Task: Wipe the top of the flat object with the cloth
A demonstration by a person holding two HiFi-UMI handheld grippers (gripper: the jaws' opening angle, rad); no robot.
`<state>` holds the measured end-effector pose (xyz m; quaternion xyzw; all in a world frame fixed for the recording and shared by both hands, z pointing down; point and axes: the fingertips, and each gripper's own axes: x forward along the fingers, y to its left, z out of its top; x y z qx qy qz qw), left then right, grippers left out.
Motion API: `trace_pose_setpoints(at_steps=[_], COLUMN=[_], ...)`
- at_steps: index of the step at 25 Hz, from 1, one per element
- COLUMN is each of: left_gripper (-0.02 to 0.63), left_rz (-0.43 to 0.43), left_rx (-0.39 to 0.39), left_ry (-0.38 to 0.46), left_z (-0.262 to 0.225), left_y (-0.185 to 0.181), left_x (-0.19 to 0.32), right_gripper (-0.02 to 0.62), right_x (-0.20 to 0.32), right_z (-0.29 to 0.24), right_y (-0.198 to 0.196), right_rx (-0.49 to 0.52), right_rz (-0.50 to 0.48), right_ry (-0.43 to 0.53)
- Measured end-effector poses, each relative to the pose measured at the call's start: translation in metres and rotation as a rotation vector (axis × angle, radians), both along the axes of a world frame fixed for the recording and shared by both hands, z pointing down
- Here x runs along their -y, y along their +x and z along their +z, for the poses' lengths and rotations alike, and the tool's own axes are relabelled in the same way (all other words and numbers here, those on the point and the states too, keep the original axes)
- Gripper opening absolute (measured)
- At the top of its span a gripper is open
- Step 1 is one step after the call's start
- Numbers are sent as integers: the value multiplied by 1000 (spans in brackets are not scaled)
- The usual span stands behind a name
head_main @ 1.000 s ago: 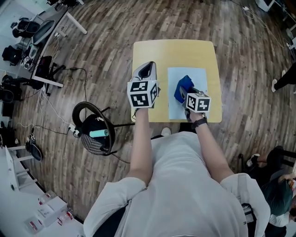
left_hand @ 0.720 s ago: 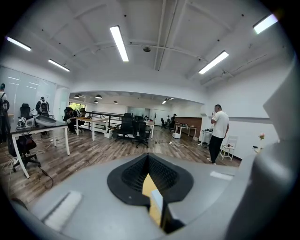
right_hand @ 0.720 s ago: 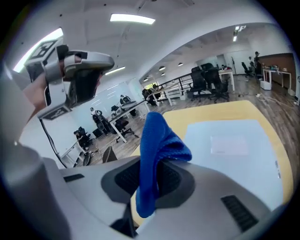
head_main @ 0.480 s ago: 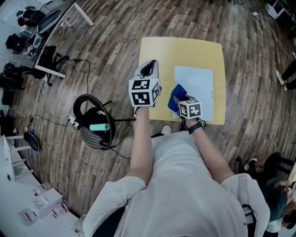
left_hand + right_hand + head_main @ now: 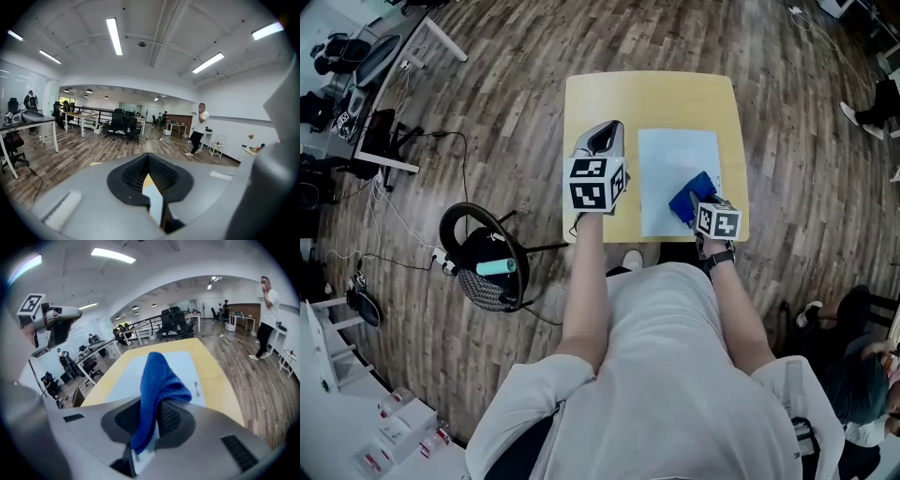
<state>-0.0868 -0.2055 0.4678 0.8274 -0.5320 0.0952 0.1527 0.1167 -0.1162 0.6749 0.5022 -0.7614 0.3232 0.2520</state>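
- Near right corner of the tabletop (image 5: pixel 609 103): the right claw (image 5: pixel 151 403) is clamped on a fold of the blue cloth (image 5: pixel 159 376), over the near right corner of the flat object (image 5: pixel 675 159). Whether the cloth touches the surface cannot be confirmed.
- Hazard: the cloth is bunched and stands up out of the jaws instead of lying spread. A stroke would likely clean only a narrow strip, or the hard jaw tips could scrape the surface.
- Hazard: only a fold is pinched, so drag could pull the cloth free.
- Left half, toward the near edge: the left claw (image 5: pixel 148 159) has its jaws together on nothing and is clear of the flat object.
- Hazard: the flat object looks unrestrained. A firm wipe could slide or buckle it toward the right or near edge, both close by.
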Motion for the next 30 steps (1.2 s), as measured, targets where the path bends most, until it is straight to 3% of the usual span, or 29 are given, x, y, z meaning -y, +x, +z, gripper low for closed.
trace_pose_setpoints(at_steps=[9,16,21,30], left_gripper=[6,5,5,6], left_rz=[102,108,73,23], left_rx=[19,23,24,27], left_ry=[3,6,-3,-9], left_z=[4,3,5,8], left_y=[40,38,30,11], left_x=[-6,-10,-11,-15], right_gripper=[67,67,67,67], right_x=[-7,-10,0,-8], right_z=[-3,-9,-34,-63], right_y=[112,135,89,-78], right_rx=[-53,-53,-7,189], right_rz=[280,350,236,-92], right_ry=[15,34,98,112])
